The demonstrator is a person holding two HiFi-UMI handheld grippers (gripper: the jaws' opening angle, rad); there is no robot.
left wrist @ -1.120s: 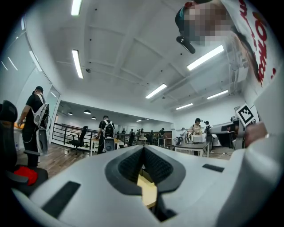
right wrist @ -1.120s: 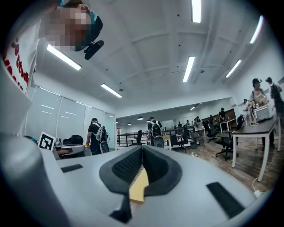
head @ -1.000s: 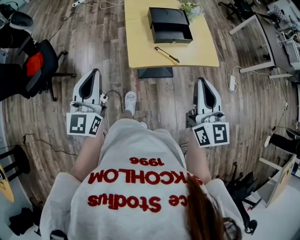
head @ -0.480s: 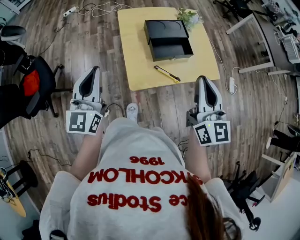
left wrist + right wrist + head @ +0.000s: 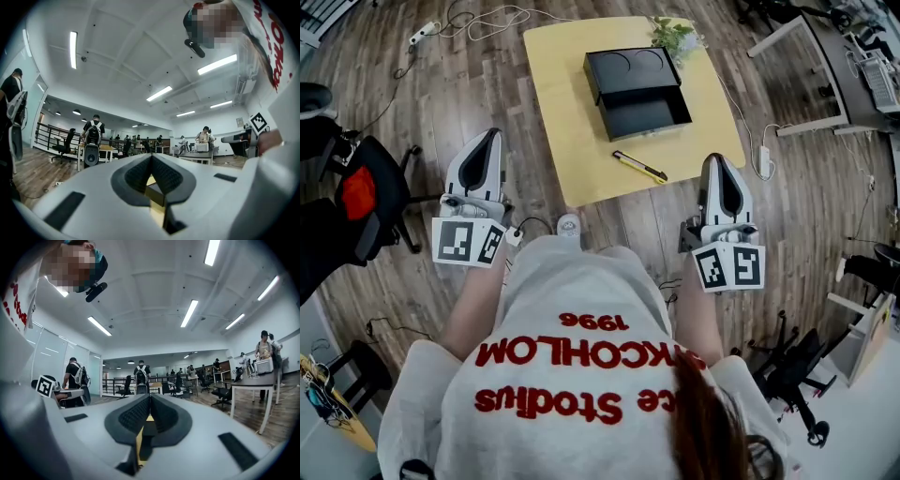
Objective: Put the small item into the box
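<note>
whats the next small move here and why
Probably move the right tool forward and down toward the yellow item, opening it: it and the left tool are shut and empty, and the item lies on the table nearer the right one, in front of the box.

Dark wood-plank floor runs through an open office. A pale wooden table stands in the upper middle of the head view. Well to its left sits a black chair with a red cushion. A white power strip and loose cables lie on the boards at the top left. A grey desk on white legs fills the top right corner. In the gripper views the ceiling is white, lit by long strip lights, and the walls are white too. A black railing lines the far left, glass panels stand beside it, and more desks and office chairs crowd the distance
</note>
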